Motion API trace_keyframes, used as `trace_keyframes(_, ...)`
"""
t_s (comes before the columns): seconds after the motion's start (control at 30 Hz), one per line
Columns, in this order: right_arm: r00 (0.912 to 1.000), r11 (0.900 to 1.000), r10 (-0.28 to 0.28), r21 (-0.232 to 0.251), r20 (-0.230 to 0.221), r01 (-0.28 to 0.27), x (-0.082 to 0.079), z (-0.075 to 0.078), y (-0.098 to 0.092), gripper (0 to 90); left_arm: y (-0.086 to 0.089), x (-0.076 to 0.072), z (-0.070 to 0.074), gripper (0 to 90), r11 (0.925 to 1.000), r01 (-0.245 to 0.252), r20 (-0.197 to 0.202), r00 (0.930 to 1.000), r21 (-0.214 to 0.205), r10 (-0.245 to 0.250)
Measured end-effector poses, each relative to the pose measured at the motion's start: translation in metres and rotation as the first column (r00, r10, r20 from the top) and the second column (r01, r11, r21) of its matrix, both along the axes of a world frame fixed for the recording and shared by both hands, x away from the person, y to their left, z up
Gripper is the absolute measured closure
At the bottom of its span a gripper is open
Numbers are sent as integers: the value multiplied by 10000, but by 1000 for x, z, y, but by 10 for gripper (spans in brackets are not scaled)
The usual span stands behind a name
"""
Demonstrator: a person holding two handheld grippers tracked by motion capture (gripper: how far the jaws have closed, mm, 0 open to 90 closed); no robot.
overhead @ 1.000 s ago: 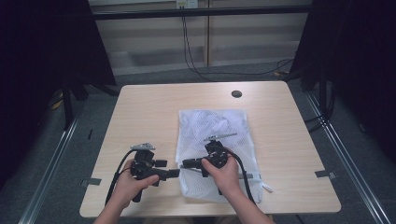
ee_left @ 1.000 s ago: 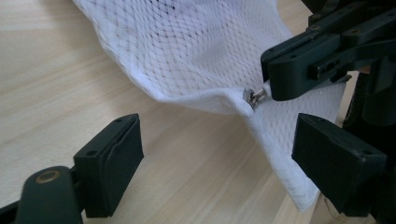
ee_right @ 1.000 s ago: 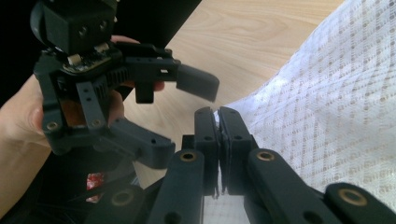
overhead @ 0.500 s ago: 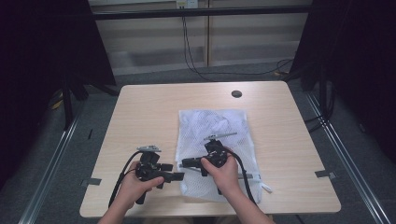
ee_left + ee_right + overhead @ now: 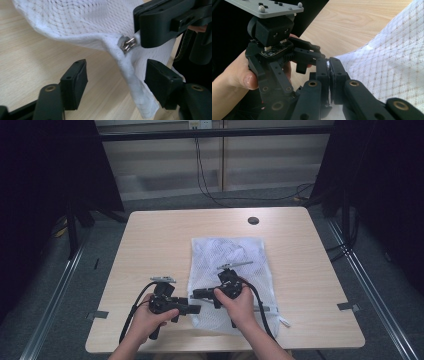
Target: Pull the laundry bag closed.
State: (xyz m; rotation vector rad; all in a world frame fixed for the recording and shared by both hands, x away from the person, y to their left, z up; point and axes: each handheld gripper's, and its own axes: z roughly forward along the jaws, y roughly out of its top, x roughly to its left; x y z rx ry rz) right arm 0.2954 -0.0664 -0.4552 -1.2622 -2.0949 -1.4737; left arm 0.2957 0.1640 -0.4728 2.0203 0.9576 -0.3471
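A white mesh bag lies flat on the wooden table, right of centre. My right gripper points left and is shut on the bag's near left edge, lifting it off the table. In the left gripper view its black jaws pinch the fabric just beside the metal zipper pull. My left gripper faces it from the left. Its jaws have just been closing and stand apart, with the hanging hem of the bag between them, untouched by the left pad. In the right gripper view the right gripper holds white mesh.
A small black disc sits near the table's far edge. Cables trail from both grippers toward the near edge. Bare wood stretches left of the bag and behind it. Dark curtains and metal rails flank the table.
The left gripper has shifted a little to the right, up to the bag's lifted edge. The right gripper and the bag have kept still.
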Motion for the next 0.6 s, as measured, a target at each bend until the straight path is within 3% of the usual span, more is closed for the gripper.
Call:
trace_keyframes(0.47,10000,9998,63,214,-14,-63,-1,-1,4,877,-3,0,1,536,9997,253,104,9996,55,-254)
trace_keyframes(0.53,10000,9998,72,209,-2,-72,-1,-1,4,877,-3,0,0,553,9996,275,317,9991,-116,-271)
trace_keyframes(0.6,10000,9997,70,251,8,-70,-1,-1,4,877,-4,0,0,557,9994,157,206,9997,-321,-150)
